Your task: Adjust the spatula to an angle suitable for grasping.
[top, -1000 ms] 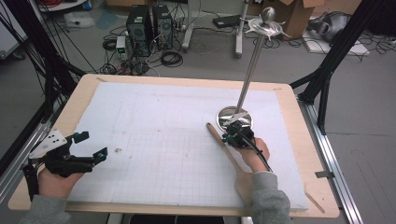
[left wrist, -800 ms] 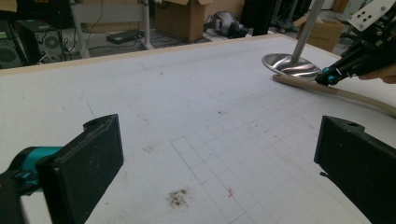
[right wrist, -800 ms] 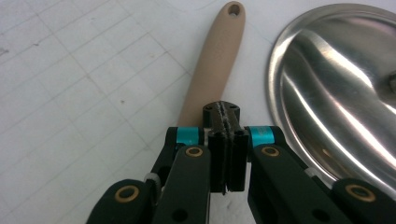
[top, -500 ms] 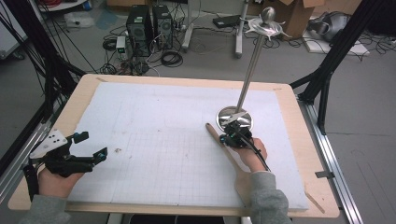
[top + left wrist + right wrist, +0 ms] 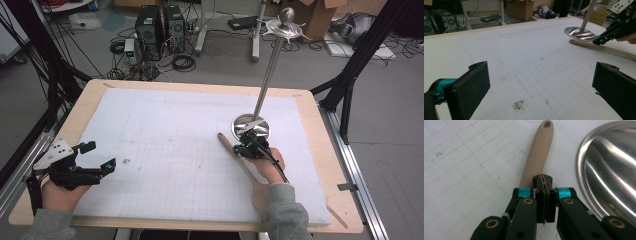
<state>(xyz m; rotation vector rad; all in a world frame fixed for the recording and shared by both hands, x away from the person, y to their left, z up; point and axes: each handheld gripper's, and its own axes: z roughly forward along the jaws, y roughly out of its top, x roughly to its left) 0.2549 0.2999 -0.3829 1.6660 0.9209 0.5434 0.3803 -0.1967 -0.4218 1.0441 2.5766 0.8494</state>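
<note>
A tan utensil (image 5: 240, 162) with a hole in its handle end lies slantwise on the white gridded mat (image 5: 170, 150), beside the round base of a metal stand (image 5: 251, 125). My right gripper (image 5: 244, 149) rests its tips on the handle (image 5: 537, 155), jaws pressed together with nothing between them. The left gripper view shows that gripper (image 5: 600, 40) touching the utensil (image 5: 599, 47) next to the stand base (image 5: 579, 32). Near the table's front left corner, my left gripper (image 5: 100, 156) is held open over bare mat, its jaws (image 5: 541, 85) wide apart and empty.
The stand's pole (image 5: 267, 70) rises tilted to a hooked top (image 5: 286, 22). The shiny base (image 5: 609, 170) lies just right of my right gripper. A wooden table edge (image 5: 325, 150) frames the mat. Computers and cables sit on the floor beyond.
</note>
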